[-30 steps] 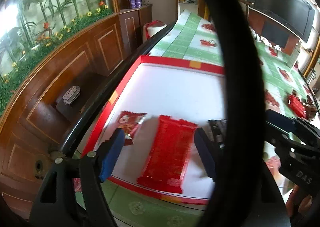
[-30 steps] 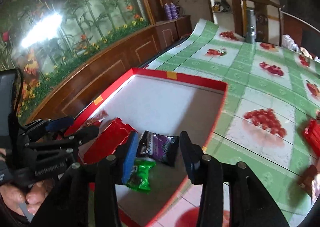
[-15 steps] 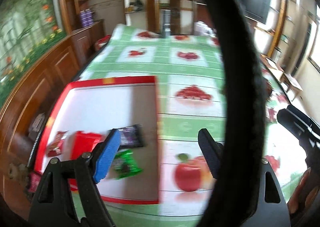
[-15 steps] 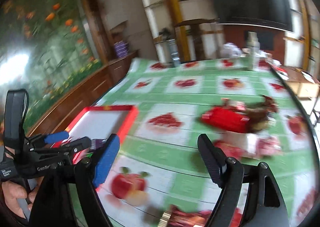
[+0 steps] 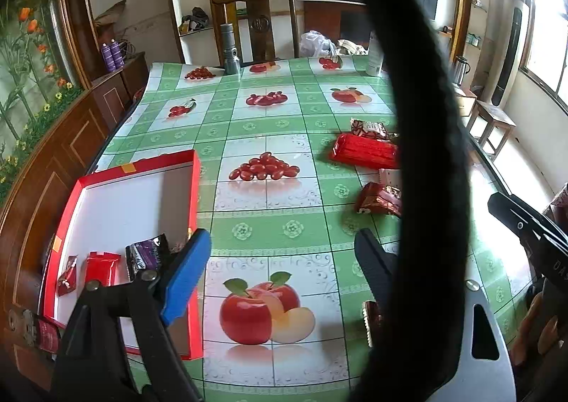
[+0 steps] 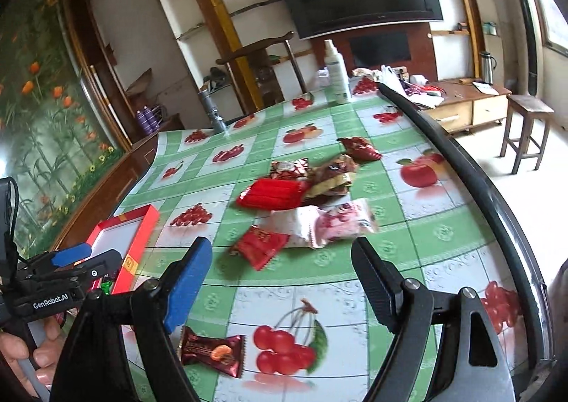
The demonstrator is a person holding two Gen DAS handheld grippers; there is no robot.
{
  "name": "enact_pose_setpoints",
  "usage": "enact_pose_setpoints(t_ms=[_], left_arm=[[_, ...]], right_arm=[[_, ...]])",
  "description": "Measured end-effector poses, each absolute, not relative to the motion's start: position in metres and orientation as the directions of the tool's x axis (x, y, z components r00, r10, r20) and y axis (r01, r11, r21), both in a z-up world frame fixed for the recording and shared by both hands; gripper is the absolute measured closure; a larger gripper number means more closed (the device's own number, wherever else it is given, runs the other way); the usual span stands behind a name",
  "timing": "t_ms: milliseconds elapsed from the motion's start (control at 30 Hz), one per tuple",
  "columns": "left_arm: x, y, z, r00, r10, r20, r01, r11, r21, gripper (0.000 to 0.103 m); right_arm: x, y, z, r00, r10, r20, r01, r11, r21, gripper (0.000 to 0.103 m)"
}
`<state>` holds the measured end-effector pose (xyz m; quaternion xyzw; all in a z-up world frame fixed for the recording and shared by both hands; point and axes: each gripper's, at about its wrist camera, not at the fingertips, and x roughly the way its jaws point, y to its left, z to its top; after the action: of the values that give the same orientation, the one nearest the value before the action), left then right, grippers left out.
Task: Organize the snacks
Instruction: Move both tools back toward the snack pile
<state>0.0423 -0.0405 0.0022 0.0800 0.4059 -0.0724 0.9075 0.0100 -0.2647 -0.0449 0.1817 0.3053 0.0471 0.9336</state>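
A red-rimmed white tray lies at the table's left edge. In it are two red packets and a purple packet. My left gripper hovers over the tablecloth just right of the tray, its jaws opening with nothing between them. Loose snacks lie to the right: a long red pack, a small red packet, pink and white packets and brown ones. My right gripper is open and empty, just short of the small red packet. A dark red packet lies under its blue finger.
A grey flashlight and a white spray bottle stand at the far end, with a wooden chair behind. The table's dark edge curves along the right, with a stool beyond. A black strap crosses the left wrist view.
Both grippers have swung right, away from the tray and out over the tablecloth toward the loose snacks. The right jaws have spread much wider; the left slightly.
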Motion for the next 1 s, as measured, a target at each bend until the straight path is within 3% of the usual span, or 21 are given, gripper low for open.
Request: enact_pose_setpoints(t_ms=[267, 433, 600, 700, 1000], left_arm=[[0.039, -0.048, 0.004, 0.664, -0.07, -0.745, 0.211, 0.973, 0.097, 0.019], [0.024, -0.047, 0.006, 0.675, -0.037, -0.737, 0.256, 0.948, 0.187, 0.019], [0.018, -0.034, 0.0, 0.64, -0.108, -0.761, 0.163, 0.987, -0.003, 0.017], [0.024, -0.045, -0.005, 0.634, -0.062, -0.771, 0.176, 0.982, 0.066, 0.017], [0.046, -0.068, -0.018, 0.619, -0.073, -0.782, 0.227, 0.97, 0.09, 0.017]], right_arm=[[0.003, -0.281, -0.049, 0.812, 0.19, -0.552, 0.045, 0.922, 0.384, 0.022], [-0.001, -0.283, -0.045, 0.815, 0.198, -0.545, 0.038, 0.92, 0.391, 0.022], [-0.004, -0.289, -0.047, 0.829, 0.202, -0.522, 0.04, 0.909, 0.416, 0.018], [0.005, -0.292, -0.057, 0.793, 0.205, -0.573, 0.055, 0.913, 0.404, 0.017], [0.003, -0.306, -0.066, 0.782, 0.161, -0.602, 0.102, 0.92, 0.379, 0.017]])
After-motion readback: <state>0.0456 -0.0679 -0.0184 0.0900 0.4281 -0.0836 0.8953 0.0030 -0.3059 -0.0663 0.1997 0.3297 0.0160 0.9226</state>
